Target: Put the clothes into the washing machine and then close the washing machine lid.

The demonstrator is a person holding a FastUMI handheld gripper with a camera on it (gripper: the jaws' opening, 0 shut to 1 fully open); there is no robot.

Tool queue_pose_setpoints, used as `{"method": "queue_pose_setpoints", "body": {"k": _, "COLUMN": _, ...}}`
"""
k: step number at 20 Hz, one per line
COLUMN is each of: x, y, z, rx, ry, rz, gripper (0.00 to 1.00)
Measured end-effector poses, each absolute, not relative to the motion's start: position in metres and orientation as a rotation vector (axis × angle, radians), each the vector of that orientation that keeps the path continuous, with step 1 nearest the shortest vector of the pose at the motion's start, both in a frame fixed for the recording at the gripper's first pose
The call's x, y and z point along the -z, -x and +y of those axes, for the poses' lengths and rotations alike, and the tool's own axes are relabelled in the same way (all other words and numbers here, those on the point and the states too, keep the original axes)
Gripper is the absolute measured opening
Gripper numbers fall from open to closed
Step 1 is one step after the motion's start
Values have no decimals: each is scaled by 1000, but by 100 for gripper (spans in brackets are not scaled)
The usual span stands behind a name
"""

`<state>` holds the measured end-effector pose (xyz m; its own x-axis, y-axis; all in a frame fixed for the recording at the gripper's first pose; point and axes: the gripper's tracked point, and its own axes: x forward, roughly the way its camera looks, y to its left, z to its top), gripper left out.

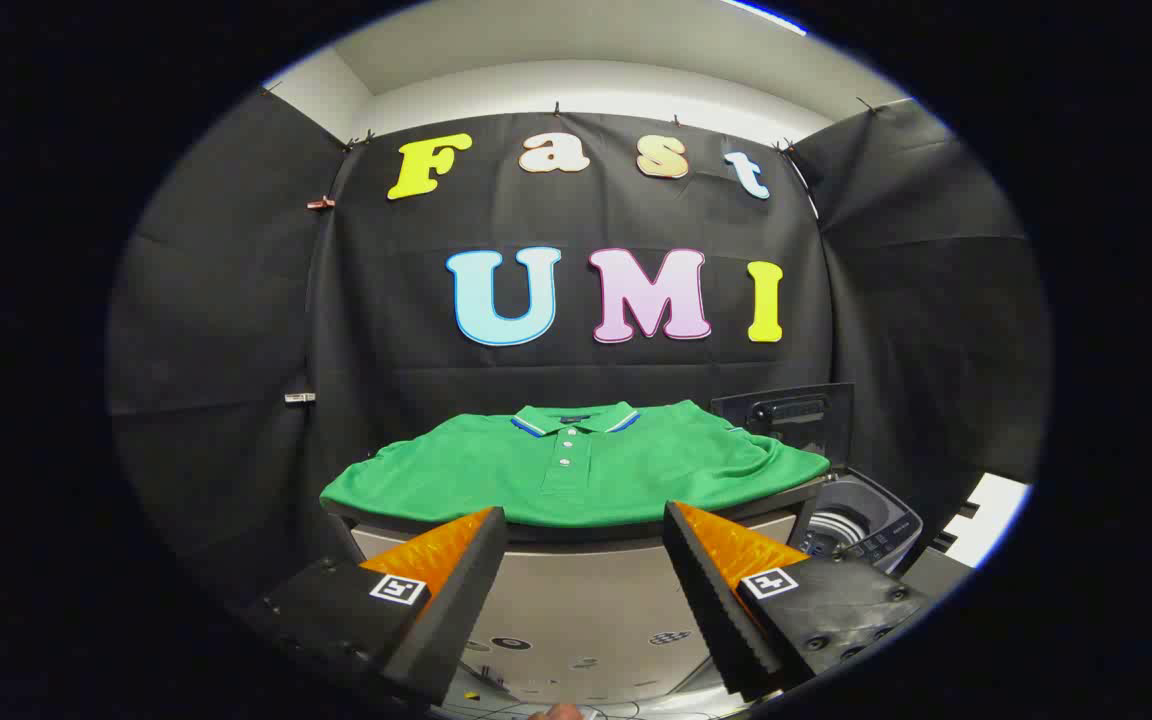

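Observation:
A green polo shirt lies spread flat on a table top, collar toward the back wall. My gripper is open and holds nothing. It hangs in front of the table's near edge, with the shirt just beyond the fingertips. To the right of the table stands a small grey washing machine. Its dark lid is raised upright behind the open tub.
Black cloth walls close the booth at the back and on both sides. The table's pale front panel faces me below the fingers. A white block sits at the far right beyond the washing machine.

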<state>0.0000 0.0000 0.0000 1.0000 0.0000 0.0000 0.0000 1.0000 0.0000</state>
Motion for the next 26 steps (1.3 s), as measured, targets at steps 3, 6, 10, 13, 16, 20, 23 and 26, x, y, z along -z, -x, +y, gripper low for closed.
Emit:
{"method": "queue_pose_setpoints", "body": {"k": 3, "x": -1, "y": -1, "z": 0, "rx": 0, "ry": -4, "rz": -1, "gripper": 98}}
{"method": "queue_pose_setpoints", "body": {"k": 6, "x": -2, "y": -4, "z": 0, "rx": 2, "ry": -13, "rz": -2, "gripper": 98}}
{"method": "queue_pose_setpoints", "body": {"k": 10, "x": 0, "y": -6, "z": 2, "rx": -3, "ry": -12, "rz": 2, "gripper": 98}}
{"method": "queue_pose_setpoints", "body": {"k": 13, "x": 0, "y": -7, "z": 4, "rx": -7, "ry": -7, "rz": 6, "gripper": 98}}
{"method": "queue_pose_setpoints", "body": {"k": 16, "x": -2, "y": -12, "z": 4, "rx": -6, "ry": -14, "rz": 15, "gripper": 98}}
{"method": "queue_pose_setpoints", "body": {"k": 20, "x": -15, "y": -24, "z": 6, "rx": -13, "ry": -7, "rz": 7, "gripper": 98}}
{"method": "queue_pose_setpoints", "body": {"k": 23, "x": -31, "y": -44, "z": 5, "rx": -13, "ry": -29, "rz": 5, "gripper": 98}}
{"method": "queue_pose_setpoints", "body": {"k": 26, "x": -48, "y": -67, "z": 4, "rx": 0, "ry": -40, "rz": 5, "gripper": 98}}
